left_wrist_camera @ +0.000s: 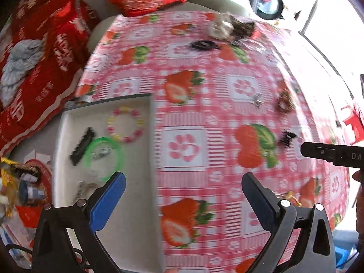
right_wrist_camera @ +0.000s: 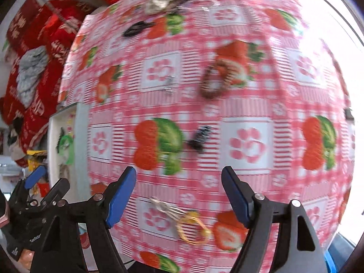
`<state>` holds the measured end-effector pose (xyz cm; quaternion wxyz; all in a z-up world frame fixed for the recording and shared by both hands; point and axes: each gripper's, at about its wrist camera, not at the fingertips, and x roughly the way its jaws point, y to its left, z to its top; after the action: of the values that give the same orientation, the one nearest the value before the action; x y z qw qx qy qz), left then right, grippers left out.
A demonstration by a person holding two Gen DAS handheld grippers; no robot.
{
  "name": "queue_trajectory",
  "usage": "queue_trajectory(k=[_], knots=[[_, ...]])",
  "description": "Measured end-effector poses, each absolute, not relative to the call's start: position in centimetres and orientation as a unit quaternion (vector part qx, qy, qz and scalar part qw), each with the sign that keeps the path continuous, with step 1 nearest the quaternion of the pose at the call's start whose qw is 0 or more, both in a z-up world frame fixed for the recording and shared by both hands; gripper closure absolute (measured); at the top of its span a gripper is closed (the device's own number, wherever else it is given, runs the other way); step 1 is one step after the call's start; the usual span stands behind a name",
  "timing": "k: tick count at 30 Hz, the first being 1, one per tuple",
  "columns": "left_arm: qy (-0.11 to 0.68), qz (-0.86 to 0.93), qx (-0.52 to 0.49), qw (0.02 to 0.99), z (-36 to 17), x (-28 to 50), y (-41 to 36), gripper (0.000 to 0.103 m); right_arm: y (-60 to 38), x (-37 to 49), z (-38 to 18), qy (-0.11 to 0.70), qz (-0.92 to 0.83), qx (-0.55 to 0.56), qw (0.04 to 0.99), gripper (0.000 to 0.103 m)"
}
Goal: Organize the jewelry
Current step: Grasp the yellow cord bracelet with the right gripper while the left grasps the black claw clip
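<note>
A white tray [left_wrist_camera: 68,118] lies at the left of the strawberry tablecloth [left_wrist_camera: 186,113]. In it lie a pink-and-yellow bead bracelet [left_wrist_camera: 125,124], a green ring [left_wrist_camera: 105,157] and a black clip [left_wrist_camera: 82,146]. My left gripper [left_wrist_camera: 183,187] is open and empty over the tray's right edge. My right gripper [right_wrist_camera: 178,183] is open and empty above the cloth. Below it lie a gold ring with a silver piece [right_wrist_camera: 191,225]. Ahead lie a small black clip [right_wrist_camera: 200,138], a brown bracelet [right_wrist_camera: 215,82] and a small silver piece [right_wrist_camera: 169,85].
A black hair tie [left_wrist_camera: 203,45] and a crumpled heap [left_wrist_camera: 229,28] lie at the far side of the table. Red cushions [left_wrist_camera: 45,56] with a grey cloth lie to the left. A basket of snacks [left_wrist_camera: 25,188] stands low at the left. The frames are blurred.
</note>
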<state>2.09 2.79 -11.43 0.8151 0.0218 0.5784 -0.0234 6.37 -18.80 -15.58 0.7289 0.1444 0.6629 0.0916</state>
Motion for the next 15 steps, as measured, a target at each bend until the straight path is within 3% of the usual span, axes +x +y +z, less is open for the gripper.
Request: queue_trajectory(k=[15], knots=[[0.621, -0.103, 0.054, 0.775, -15.4, 2.4, -3.4, 0.000, -22.0, -0.3, -18.3, 0.693, 0.062, 0.107, 0.710, 0.023]])
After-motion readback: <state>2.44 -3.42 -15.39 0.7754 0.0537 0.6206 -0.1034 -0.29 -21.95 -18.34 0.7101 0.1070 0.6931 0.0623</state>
